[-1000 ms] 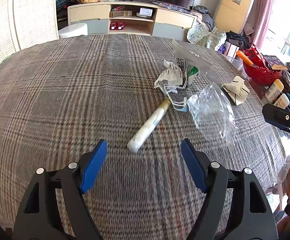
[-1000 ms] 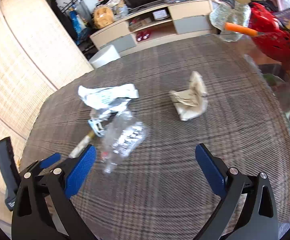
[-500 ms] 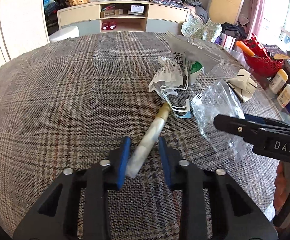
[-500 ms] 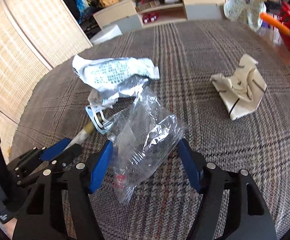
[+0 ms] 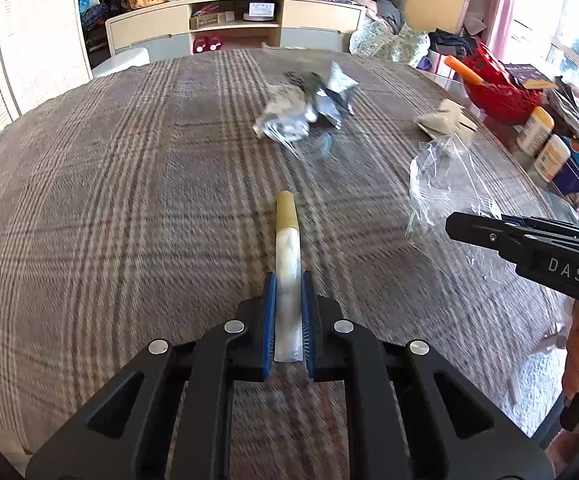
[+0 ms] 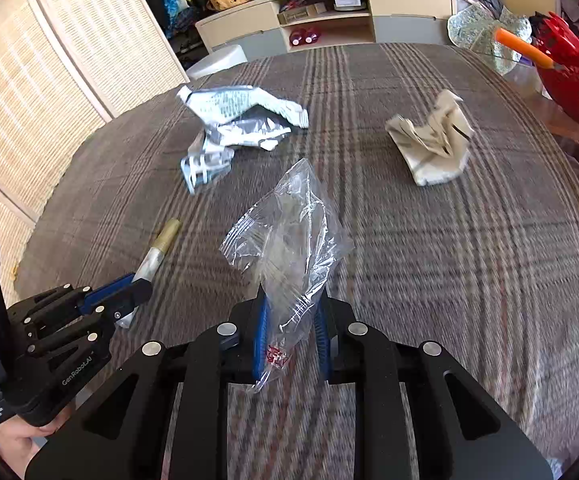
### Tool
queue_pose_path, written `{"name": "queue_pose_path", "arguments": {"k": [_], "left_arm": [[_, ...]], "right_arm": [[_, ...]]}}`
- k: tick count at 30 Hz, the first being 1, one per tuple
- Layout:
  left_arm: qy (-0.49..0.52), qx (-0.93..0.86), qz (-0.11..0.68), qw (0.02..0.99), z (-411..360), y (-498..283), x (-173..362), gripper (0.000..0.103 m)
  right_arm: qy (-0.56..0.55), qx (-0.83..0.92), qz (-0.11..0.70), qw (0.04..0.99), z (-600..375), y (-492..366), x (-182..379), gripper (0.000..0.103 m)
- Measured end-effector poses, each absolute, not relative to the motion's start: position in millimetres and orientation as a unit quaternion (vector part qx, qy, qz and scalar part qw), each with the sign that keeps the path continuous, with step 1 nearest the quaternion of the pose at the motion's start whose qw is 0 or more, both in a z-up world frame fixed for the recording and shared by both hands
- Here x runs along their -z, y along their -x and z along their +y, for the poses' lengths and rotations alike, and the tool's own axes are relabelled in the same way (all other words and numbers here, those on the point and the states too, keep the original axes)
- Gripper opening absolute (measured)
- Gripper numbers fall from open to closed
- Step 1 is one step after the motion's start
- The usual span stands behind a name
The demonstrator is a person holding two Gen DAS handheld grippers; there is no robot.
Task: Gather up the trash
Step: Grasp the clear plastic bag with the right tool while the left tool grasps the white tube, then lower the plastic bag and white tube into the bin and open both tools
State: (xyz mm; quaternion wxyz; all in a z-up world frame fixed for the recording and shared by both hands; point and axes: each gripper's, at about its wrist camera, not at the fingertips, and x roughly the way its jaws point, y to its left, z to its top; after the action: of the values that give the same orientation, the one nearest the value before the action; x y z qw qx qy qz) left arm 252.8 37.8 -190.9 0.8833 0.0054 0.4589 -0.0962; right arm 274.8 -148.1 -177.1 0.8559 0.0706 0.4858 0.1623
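Two hand-held grippers over a table covered with a brown plaid cloth [image 5: 109, 208]. The left gripper [image 5: 288, 280] has its blue pads [image 5: 270, 312] pressed against the lower end of a slim white tube with a gold cap [image 5: 287, 240]; its jaws are closing on the tube, which points away from the camera along the fingers. The right gripper [image 6: 291, 304] has a crumpled clear plastic bag [image 6: 289, 240] between its blue pads — the jaws are closing and the film is pinched at its lower part, with the bag's upper part standing above the fingers and a small red print hanging below them. In the right wrist view the left gripper appears at lower left, with the tube in its tips. Remaining litter lies farther off on the cloth: a crumpled silver and white foil wrapper [image 6: 245, 120] and, well apart to its right, a crumpled beige paper item [image 6: 433, 140]. A red basket [image 6: 569, 76] stands beyond the cloth's right edge — an orange handle [image 6: 523, 51] juts from it.
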Motion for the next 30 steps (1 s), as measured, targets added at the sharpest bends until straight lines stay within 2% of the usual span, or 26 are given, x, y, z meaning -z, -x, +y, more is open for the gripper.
{"name": "queue_pose_path", "arguments": {"k": [17, 30], "left_arm": [[0.039, 0.156, 0.470, 0.868, -13.1, -110.2, 197.6, 0.011], [0.054, 0.175, 0.529, 0.829, -43.4, -51.8, 259.9, 0.011]], "right_arm": [[-0.115, -0.149, 0.484, 0.854, -224.6, -133.4, 172.1, 0.020], [-0.108, -0.127, 0.533, 0.830, -230.3, -75.8, 235.6, 0.020]]}}
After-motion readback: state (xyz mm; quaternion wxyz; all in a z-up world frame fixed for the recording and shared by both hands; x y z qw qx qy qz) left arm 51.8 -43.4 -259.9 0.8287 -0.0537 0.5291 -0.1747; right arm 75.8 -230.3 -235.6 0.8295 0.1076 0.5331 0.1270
